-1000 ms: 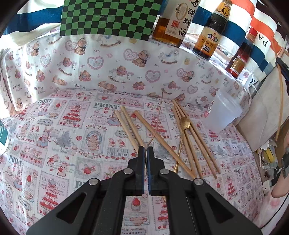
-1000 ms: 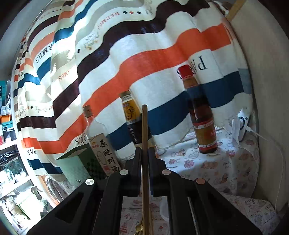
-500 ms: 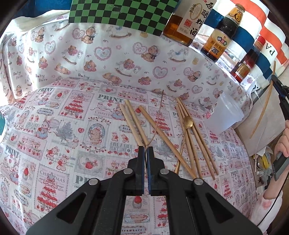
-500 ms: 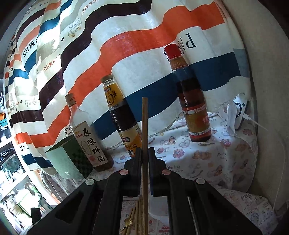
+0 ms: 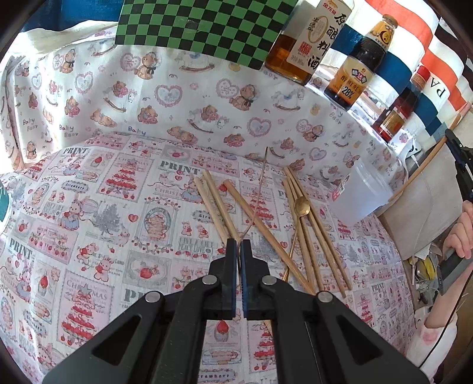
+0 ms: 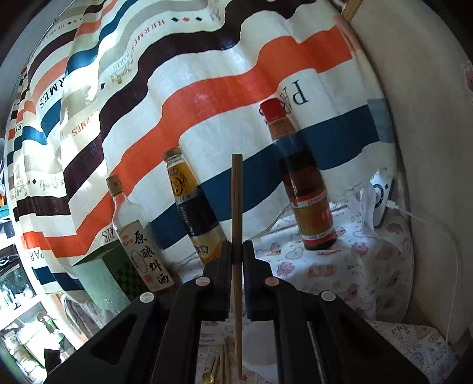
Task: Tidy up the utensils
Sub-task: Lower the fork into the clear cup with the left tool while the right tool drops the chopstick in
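Two hand-held grippers at work over a cloth-covered counter, utensils scattered mid-scene. The left hand-held gripper is clamped on a thin metal-looking rod, jaws nearly together w/ only the rod between them; the rod runs up and away from the tips toward the far side of the counter. What kind of utensil it is can't be made out.

The right hand-held gripper is pinched on a single wooden chopstick, held upright, its top end rising above the fingertips in front of the striped cloth backdrop, its lower end hanging below the jaws. Seen from the left wrist view, that chopstick slants over the clear plastic container at the right edge of the counter, lower end at or near the container's rim; contact can't be told.

Still on the counter: three loose chopsticks just beyond the left gripper's tips, a further bundle of chopsticks to their right, and a gold spoon lying across that bundle, bowl toward the far side.

Far side, L to R: green-checked box, cooking-wine bottle, dark soy-sauce bottle, red-capped bottle. The person's right hand shows at far right.
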`<state>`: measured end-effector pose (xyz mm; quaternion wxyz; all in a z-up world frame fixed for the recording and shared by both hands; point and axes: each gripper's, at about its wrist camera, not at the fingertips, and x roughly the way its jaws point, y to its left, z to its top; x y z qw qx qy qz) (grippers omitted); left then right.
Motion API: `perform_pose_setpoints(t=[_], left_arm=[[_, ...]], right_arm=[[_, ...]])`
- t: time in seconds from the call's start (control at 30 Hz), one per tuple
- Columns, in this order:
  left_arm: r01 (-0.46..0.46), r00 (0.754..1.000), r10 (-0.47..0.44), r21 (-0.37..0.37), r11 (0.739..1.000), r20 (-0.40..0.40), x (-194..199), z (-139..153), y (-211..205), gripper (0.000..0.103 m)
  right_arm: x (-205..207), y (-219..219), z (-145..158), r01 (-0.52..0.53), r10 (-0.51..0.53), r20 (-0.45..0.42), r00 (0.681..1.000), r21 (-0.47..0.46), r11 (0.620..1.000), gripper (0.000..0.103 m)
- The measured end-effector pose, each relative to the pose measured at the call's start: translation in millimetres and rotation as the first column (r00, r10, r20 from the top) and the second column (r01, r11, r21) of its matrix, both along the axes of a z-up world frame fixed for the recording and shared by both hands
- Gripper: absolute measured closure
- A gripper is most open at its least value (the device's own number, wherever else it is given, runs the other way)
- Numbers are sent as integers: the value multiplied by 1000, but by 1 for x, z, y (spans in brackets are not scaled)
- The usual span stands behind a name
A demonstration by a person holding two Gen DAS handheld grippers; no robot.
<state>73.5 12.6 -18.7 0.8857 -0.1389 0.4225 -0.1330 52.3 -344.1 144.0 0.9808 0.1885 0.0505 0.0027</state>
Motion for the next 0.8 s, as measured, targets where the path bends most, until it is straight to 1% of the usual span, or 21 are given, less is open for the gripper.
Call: perform_pose_setpoints(t=[0.07, 0.1, 0.13, 0.23, 0.27, 0.33, 0.37, 0.43, 0.5, 0.53, 0.6, 0.63, 0.7, 0.73, 0.77, 0.8], left_arm=[[3, 1000, -3, -11, 1000, 19, -2, 2, 0, 102], [6, 1000, -6, -16, 1000, 27, -3, 3, 0, 102], [10, 999, -10, -21, 1000, 36, -3, 5, -1, 102], [30, 997, -27, -34, 999, 73, -5, 9, -4, 102], [45, 996, -43, -34, 998, 83, -4, 12, -7, 102], [81, 994, -76, -50, 995, 83, 4, 21, -18, 102], [102, 992, -97, -56, 993, 79, 9, 27, -26, 102], [179, 982, -177, -31, 983, 73, 19, 45, -52, 102], [234, 970, -233, 7, 972, 72, 27, 65, -80, 102], [254, 965, -254, 11, 967, 63, 33, 75, -96, 102], [307, 952, -307, -12, 952, 16, 46, 89, -125, 102], [326, 945, -327, -37, 945, -8, 55, 93, -138, 102], [331, 943, -333, -70, 941, -17, 69, 100, -157, 102], [330, 944, -331, -80, 941, -8, 74, 103, -166, 102], [330, 944, -331, -94, 939, 7, 78, 104, -173, 102], [332, 943, -332, -108, 937, 16, 83, 105, -180, 102]], right_arm=[[-12, 1, -4, 140, -140, 87, 986, 3, 990, 95], [-15, 2, -7, 184, -183, 110, 977, 0, 983, 95], [-12, 2, -9, 200, -197, 106, 975, -16, 980, 95], [5, 5, -13, 203, -202, 30, 979, -84, 975, 95], [13, 6, -14, 185, -188, -21, 982, -105, 977, 95], [31, 4, -15, 114, -131, -141, 981, -124, 986, 95], [39, 2, -16, 89, -112, -200, 973, -117, 989, 95], [48, -4, -17, 36, -58, -294, 954, -79, 996, 95], [52, -13, -18, -2, -6, -338, 941, -23, 1000, 95], [53, -15, -19, -27, 24, -355, 935, -4, 1000, 95], [56, -18, -21, -94, 93, -381, 920, 16, 995, 95], [57, -19, -22, -110, 108, -393, 913, 17, 994, 95], [57, -19, -22, -111, 110, -411, 905, 21, 994, 90], [57, -22, -21, -115, 118, -413, 903, 32, 993, 78], [55, -25, -20, -122, 132, -411, 902, 49, 991, 63], [54, -29, -18, -130, 146, -405, 903, 67, 989, 58]])
